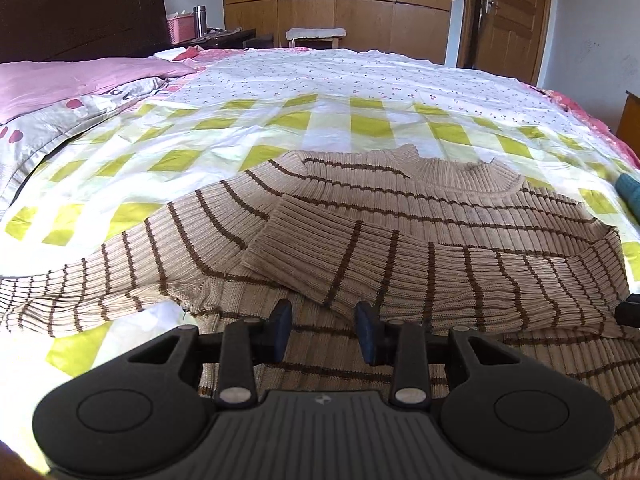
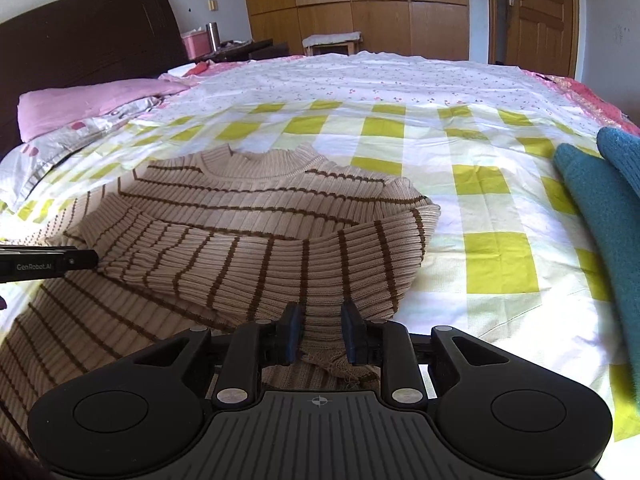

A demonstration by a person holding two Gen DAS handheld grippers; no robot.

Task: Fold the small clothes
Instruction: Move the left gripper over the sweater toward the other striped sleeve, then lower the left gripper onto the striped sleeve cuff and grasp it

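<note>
left wrist view: the bed [image 1: 360, 92] under a checked sheet runs past the frame on every side. on it lies the beige striped sweater [image 1: 400, 208], sleeves folded across its chest, hem hidden beneath the left tool [image 1: 325, 330]. a teal garment [image 2: 600, 216] is cut off at the right edge. left tool's jaws stand apart, empty, above the knit. right tool [image 2: 320, 334] is parted too, sweater edge between the pads; contact unclear.
</note>
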